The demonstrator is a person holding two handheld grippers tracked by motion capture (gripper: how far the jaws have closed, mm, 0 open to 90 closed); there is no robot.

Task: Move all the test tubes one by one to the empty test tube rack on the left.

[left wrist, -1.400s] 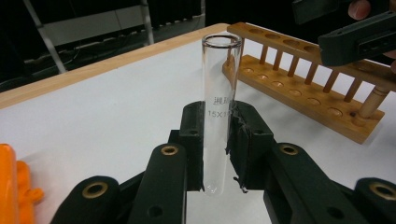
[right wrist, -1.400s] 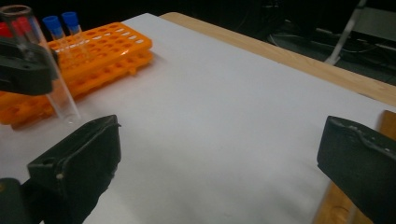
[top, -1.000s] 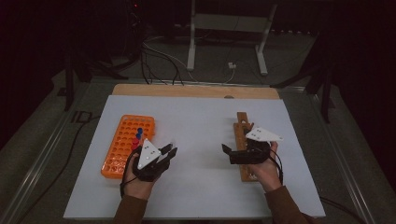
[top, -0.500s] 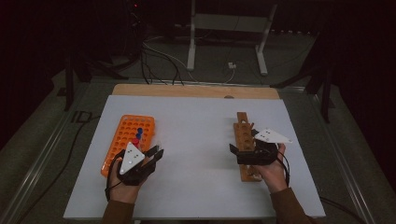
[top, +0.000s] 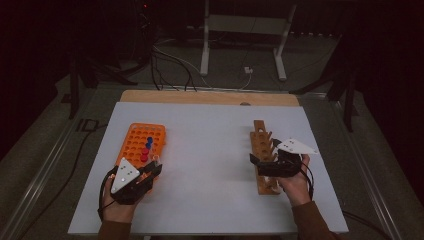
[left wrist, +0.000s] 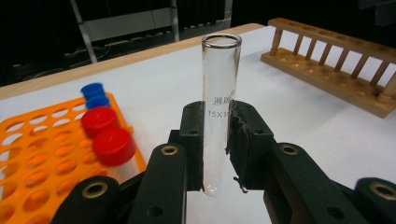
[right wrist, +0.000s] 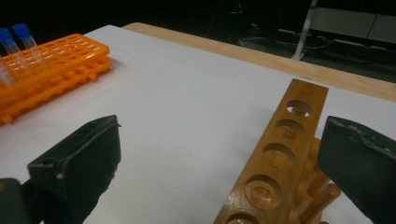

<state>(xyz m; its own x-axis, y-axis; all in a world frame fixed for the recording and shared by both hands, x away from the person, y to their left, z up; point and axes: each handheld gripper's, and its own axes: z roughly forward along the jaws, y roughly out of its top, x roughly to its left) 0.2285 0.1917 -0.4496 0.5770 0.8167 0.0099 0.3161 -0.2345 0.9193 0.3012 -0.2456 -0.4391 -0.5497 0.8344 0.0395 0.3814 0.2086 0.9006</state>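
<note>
Left gripper view: the left hand-held gripper [left wrist: 217, 140] is clamped on a clear glass test tube [left wrist: 220, 98], which stands upright between the pads with its open mouth up and its rounded end just below them. Beside it lies the orange rack [left wrist: 42, 154] with two red-capped tubes [left wrist: 106, 136] and two blue-capped ones [left wrist: 93, 94]; the wooden rack [left wrist: 336, 74] sits well apart across the white counter [left wrist: 289, 135].

In the high view, the left hand-held gripper [top: 150, 172] has drawn back from over the orange rack [top: 137, 137] toward the person and now sits by the rack's near end. A second ago it was farther up, over the rack's near half. My reading is that the tube is lifted clear and the carry to the wooden rack [top: 262, 150] comes next.

The right hand-held gripper [top: 262, 165] has barely shifted and stays over the near part of the wooden rack. In the right gripper view its jaws stand wide apart, nothing between them, with the rack's empty holes [right wrist: 280, 149] just ahead.
</note>
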